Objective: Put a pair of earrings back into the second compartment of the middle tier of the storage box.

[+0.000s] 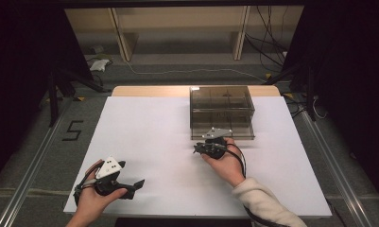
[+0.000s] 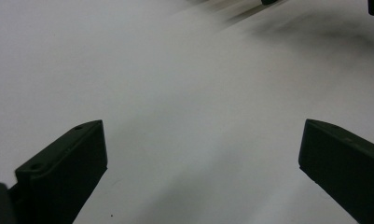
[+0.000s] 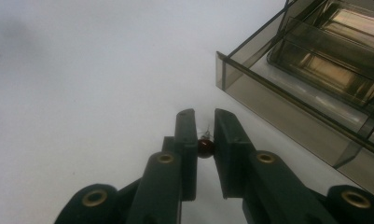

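Right hand-held gripper [image 3: 205,122], pinching a small dark-red bead [image 3: 205,146] beside the smoky clear organizer box [image 3: 310,74] at upper right, should keep its squeeze steady; left hand-held gripper [image 2: 201,154] rests spread on the bench [image 1: 144,127].

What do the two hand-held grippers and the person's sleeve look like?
Both are black. The left hand-held gripper and the right hand-held gripper each carry a grey three-cornered plate with small holes on top. The jaws are flat black bars, with brass-coloured rivets at the joints in the right gripper view. A black cable trails from the right one. The right arm wears a cream sleeve.
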Motion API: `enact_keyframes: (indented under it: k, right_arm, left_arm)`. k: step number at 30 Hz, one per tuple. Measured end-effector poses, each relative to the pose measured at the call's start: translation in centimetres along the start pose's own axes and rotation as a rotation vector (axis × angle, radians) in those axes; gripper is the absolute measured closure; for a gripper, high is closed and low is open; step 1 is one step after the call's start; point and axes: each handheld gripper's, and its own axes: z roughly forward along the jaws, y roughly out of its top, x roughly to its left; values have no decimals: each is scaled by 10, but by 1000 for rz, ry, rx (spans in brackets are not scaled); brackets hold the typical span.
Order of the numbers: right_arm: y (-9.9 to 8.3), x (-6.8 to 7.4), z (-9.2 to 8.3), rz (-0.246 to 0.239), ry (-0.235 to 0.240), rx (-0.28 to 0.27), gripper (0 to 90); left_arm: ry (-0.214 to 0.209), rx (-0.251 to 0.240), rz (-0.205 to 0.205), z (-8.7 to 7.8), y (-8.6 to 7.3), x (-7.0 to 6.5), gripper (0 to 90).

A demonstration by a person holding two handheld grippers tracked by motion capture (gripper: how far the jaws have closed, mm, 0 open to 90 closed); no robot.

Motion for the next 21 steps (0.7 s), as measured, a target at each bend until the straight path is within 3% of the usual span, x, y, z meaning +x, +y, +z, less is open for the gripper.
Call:
enact_keyframes:
  k: [21]
  right_arm:
    - [-1,-3,-12,13,-10,-18,807]
  left_arm:
    - [4,0,-1,0,-1,0,8]
